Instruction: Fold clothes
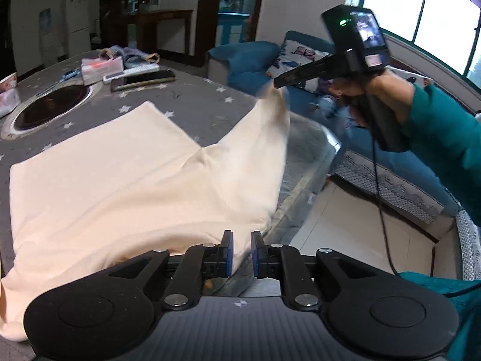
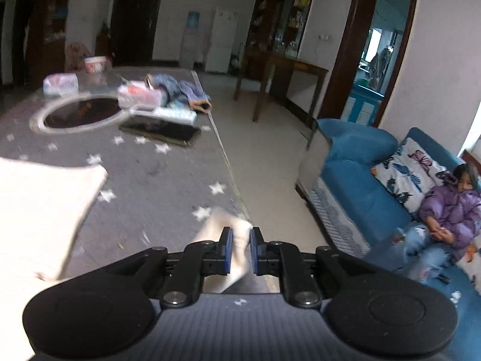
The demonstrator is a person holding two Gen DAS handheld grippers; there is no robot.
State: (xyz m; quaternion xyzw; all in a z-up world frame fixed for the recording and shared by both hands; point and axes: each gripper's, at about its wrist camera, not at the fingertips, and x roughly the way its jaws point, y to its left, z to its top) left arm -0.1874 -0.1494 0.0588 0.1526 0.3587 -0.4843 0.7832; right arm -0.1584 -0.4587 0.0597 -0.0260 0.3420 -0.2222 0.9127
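A cream garment (image 1: 120, 186) lies spread on the table's grey star-patterned cloth (image 1: 195, 102). My left gripper (image 1: 242, 251) is at the garment's near edge by the table's right side, shut on a fold of the fabric. One corner of the garment rises to the upper right, pinched in my right gripper (image 1: 278, 81), which a hand in a teal sleeve (image 1: 436, 126) holds above the table edge. In the right wrist view the right gripper (image 2: 239, 251) is shut on that cream strip (image 2: 237, 237), with the rest of the garment (image 2: 36, 210) blurred at the left.
A round dark inset (image 1: 51, 108), tissue packs (image 1: 100, 69), a dark tablet (image 1: 144, 79) and folded denim (image 2: 183, 90) crowd the table's far end. A blue sofa (image 2: 360, 186) with a seated person in a purple jacket (image 2: 451, 210) stands right of the table, across tiled floor (image 1: 345, 225).
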